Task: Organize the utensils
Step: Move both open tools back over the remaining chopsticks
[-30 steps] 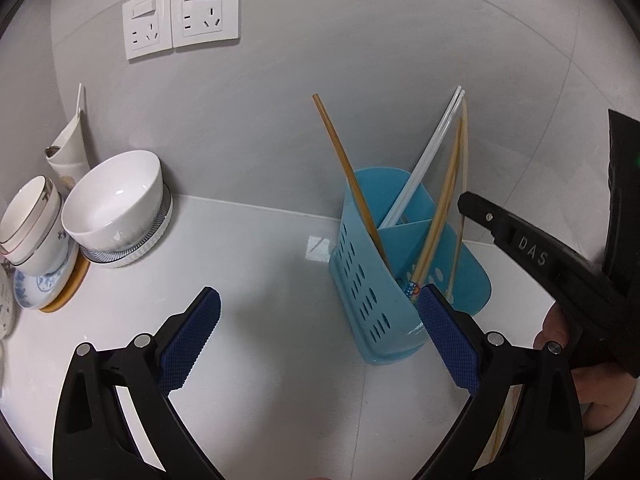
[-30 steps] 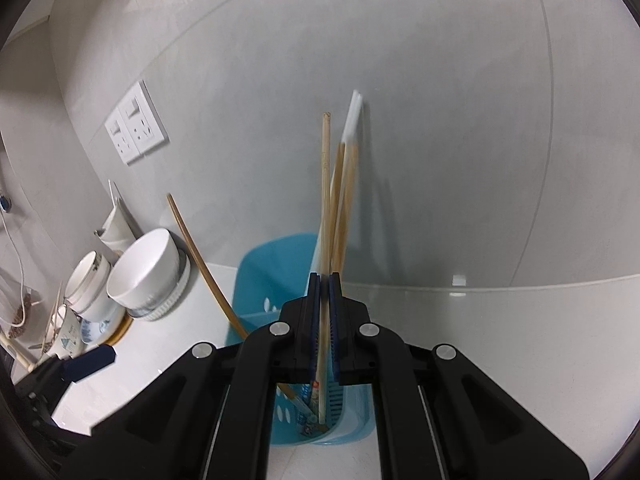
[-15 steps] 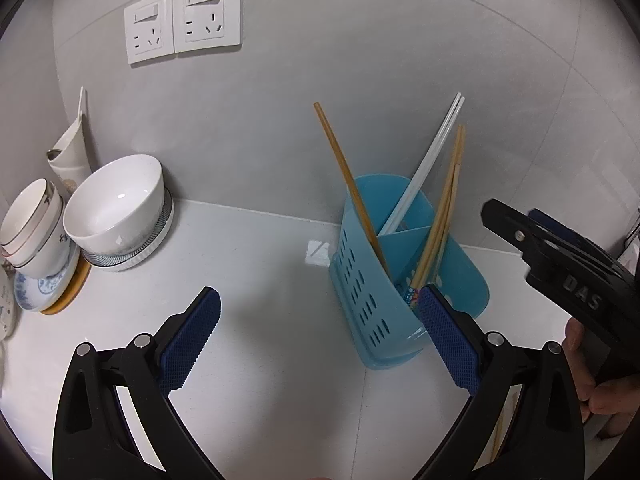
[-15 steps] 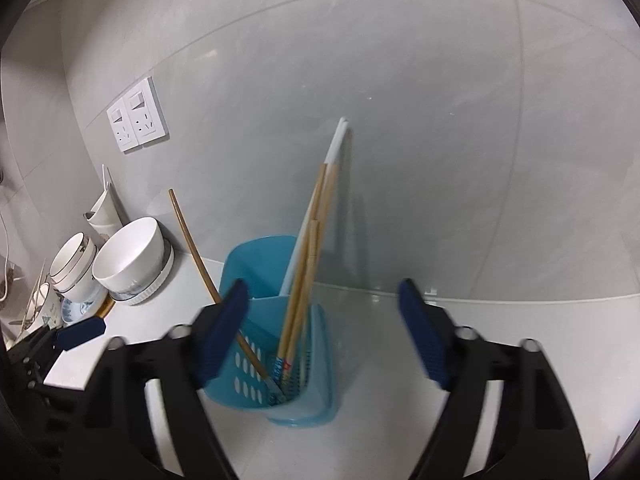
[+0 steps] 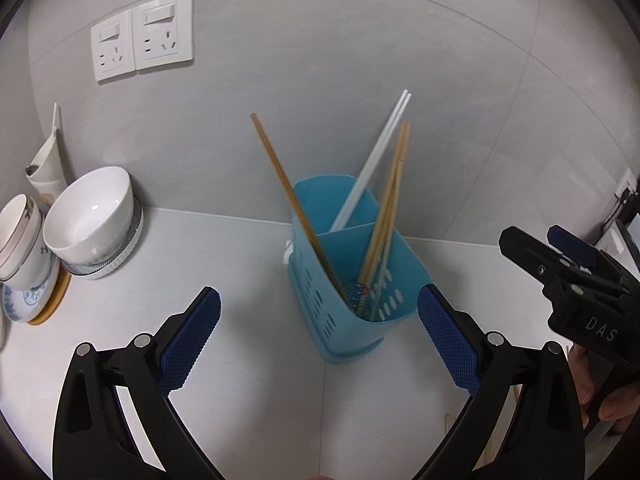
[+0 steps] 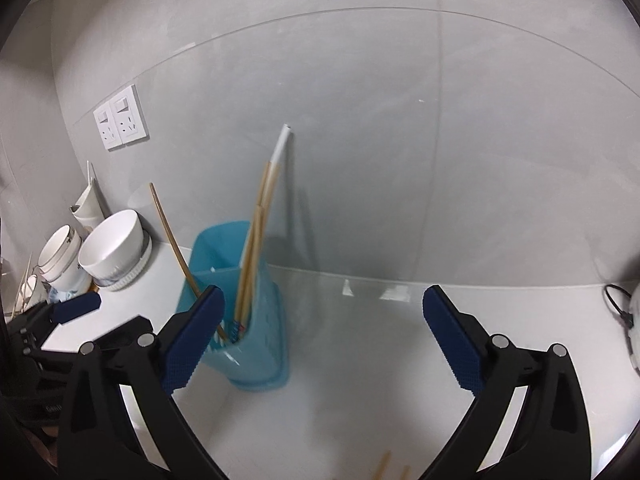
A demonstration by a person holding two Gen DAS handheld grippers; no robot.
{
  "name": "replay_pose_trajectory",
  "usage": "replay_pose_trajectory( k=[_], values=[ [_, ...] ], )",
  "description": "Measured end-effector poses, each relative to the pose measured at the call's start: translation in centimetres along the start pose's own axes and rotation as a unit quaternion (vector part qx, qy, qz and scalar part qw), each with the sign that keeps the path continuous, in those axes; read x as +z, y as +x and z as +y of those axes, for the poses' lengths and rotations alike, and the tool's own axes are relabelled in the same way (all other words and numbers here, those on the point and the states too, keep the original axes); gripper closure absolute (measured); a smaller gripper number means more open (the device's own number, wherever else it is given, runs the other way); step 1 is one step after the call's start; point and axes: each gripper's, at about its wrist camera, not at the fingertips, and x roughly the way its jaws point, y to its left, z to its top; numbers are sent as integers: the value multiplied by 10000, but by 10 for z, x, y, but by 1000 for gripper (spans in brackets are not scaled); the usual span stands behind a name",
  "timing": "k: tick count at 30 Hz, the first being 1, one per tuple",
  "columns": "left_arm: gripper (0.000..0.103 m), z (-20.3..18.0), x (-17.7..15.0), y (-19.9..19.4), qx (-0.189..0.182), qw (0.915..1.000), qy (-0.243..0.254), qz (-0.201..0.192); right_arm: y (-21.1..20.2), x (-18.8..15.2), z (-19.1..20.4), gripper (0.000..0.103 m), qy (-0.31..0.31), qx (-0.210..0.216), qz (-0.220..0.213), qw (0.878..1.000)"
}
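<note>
A blue slotted utensil holder [image 5: 352, 280] stands upright on the white counter by the wall; it also shows in the right wrist view [image 6: 248, 320]. It holds several wooden chopsticks [image 5: 384, 216] and a pair of white chopsticks [image 5: 376, 160]; one wooden chopstick [image 5: 292, 204] leans left. My left gripper [image 5: 320, 340] is open and empty in front of the holder. My right gripper [image 6: 322, 338] is open and empty, to the right of the holder. More wooden chopsticks [image 6: 384, 466] lie on the counter at the bottom edge.
White bowls [image 5: 92, 216] and cups [image 5: 20, 240] are stacked on plates at the far left. Two wall sockets [image 5: 142, 36] sit above them. A cable [image 6: 618, 304] lies at the far right. The right gripper shows in the left wrist view [image 5: 568, 280].
My right gripper let go of a wooden chopstick into the holder, opened wide, and pulled back to the right. My left gripper stayed open and nearly still.
</note>
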Motion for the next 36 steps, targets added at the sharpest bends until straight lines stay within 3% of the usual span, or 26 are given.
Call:
replay_pose_trajectory(
  k=[18,36],
  values=[
    [6,-55,-47,-8,-286,9953,438,819,-48,-71,-67,8,404,-636,988,9923],
    [6,-97,-128,12,-340,9800,633,1858,-83,-159,-132,10,793,-1160,1726,9749]
  ],
)
